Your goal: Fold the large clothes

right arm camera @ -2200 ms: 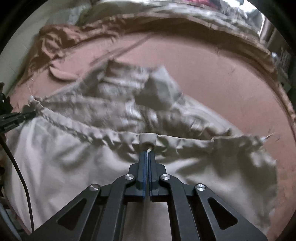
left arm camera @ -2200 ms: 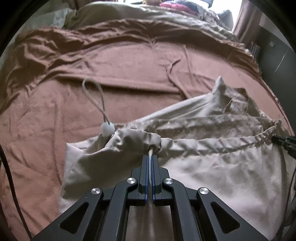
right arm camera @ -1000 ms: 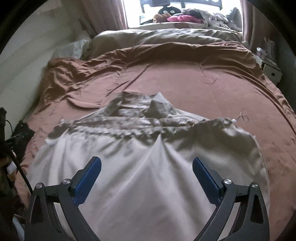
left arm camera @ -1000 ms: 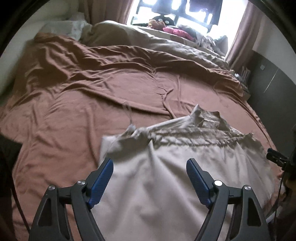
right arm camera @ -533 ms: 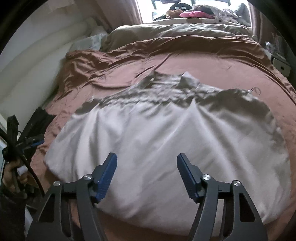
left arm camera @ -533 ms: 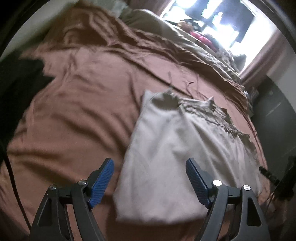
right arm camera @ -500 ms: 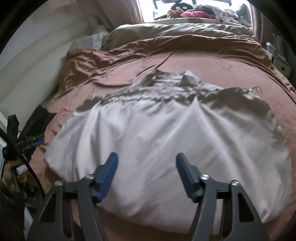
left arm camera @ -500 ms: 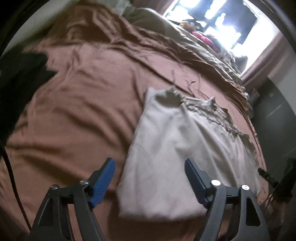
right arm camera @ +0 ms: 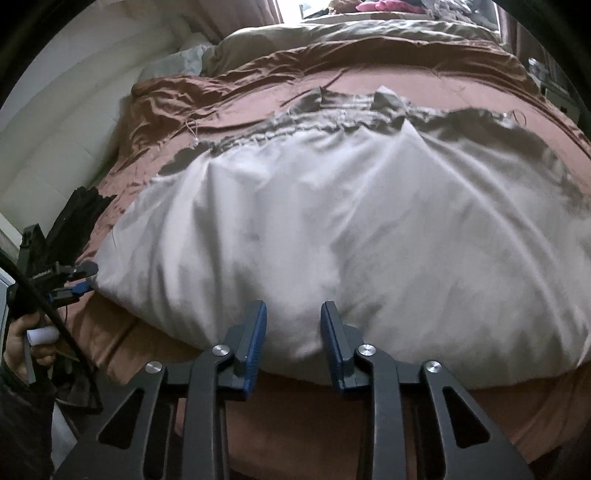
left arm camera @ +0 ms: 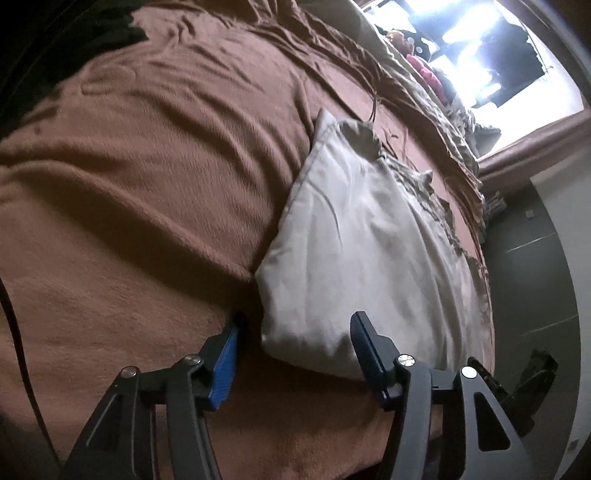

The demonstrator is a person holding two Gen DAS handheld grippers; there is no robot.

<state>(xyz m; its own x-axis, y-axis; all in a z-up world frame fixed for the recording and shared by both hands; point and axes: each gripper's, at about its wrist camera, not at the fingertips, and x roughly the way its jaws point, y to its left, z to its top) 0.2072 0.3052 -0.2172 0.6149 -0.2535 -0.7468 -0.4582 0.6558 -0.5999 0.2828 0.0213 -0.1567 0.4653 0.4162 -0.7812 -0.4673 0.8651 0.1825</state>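
Left gripper (left arm camera: 295, 325), right gripper (right arm camera: 293, 308) — black angular arms, blue ribbed pads, silver screws; black cable (right arm camera: 44, 302) at left edge — hand (right arm camera: 22, 347) bottom left.

A home bedroom: brown-blanketed bed (right arm camera: 369, 85), pillow (right arm camera: 184, 59), curtained window (left arm camera: 480, 55).

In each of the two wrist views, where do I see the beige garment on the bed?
Left wrist view: the beige garment runs from the centre to the lower right, its near corner between the left gripper fingers.
Right wrist view: it fills the middle, its near edge between the right gripper fingers.
Shared landmark: the pink item by the window.
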